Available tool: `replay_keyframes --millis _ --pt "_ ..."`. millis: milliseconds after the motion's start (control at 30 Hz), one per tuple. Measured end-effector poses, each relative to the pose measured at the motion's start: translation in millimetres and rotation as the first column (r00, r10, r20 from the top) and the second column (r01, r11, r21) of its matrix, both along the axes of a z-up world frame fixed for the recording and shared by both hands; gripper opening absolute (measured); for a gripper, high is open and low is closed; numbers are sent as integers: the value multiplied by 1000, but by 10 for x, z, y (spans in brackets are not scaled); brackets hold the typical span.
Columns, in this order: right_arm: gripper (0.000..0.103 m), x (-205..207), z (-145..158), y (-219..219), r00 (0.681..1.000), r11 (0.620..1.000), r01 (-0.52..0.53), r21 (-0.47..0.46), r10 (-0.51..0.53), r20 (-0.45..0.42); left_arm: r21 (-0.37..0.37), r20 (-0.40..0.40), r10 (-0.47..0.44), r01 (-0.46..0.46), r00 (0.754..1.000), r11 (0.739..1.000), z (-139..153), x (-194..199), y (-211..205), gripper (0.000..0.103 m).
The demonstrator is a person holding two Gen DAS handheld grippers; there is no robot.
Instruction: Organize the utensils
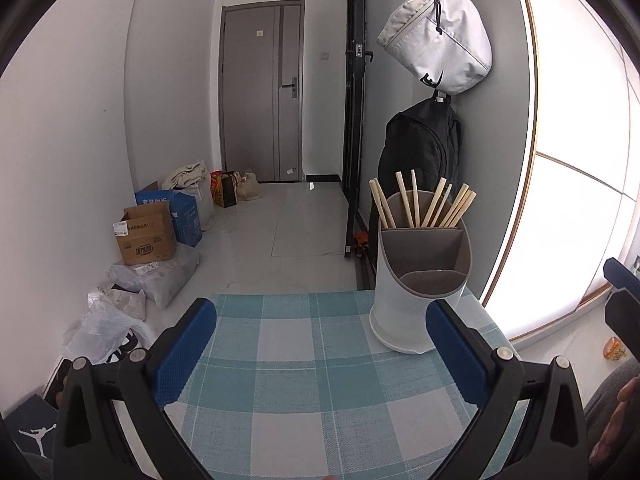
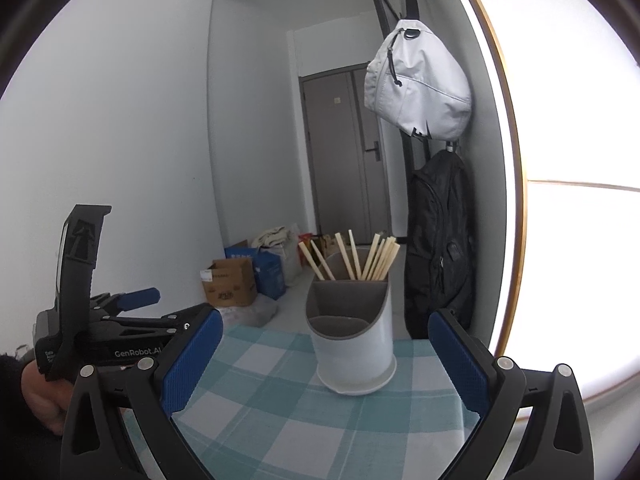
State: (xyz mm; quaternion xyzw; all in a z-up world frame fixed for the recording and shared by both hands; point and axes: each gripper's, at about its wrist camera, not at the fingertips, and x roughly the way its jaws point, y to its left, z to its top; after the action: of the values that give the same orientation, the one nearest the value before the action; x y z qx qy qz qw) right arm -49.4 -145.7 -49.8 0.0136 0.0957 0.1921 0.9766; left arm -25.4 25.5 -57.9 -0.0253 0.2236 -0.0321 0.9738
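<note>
A white utensil holder (image 1: 416,312) with a grey inner lining stands on the far right part of the checked teal-and-white tablecloth (image 1: 320,400). Several wooden chopsticks (image 1: 424,206) stand upright in its back compartment; the front compartments look empty. My left gripper (image 1: 320,352) is open and holds nothing, with the holder just past its right finger (image 1: 456,356). In the right wrist view the holder (image 2: 352,352) and its chopsticks (image 2: 352,258) sit straight ahead of my right gripper (image 2: 326,360), which is open and empty. The left gripper (image 2: 168,306) shows at the left, held by a hand (image 2: 40,396).
A white bag (image 1: 436,36) and a black backpack (image 1: 424,148) hang on the wall behind the holder. Cardboard boxes (image 1: 146,234) and plastic bags (image 1: 108,328) line the floor at the left. A grey door (image 1: 260,92) closes the hallway. A bright window (image 1: 580,160) fills the right.
</note>
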Motion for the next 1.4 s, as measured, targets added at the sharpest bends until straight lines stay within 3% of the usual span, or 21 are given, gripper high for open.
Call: replay_keyframes --millis 1400 --pt "103 13 -80 128 998 998 -53 -43 53 -23 -1 20 29 -29 999 1000 76 -82 19 102"
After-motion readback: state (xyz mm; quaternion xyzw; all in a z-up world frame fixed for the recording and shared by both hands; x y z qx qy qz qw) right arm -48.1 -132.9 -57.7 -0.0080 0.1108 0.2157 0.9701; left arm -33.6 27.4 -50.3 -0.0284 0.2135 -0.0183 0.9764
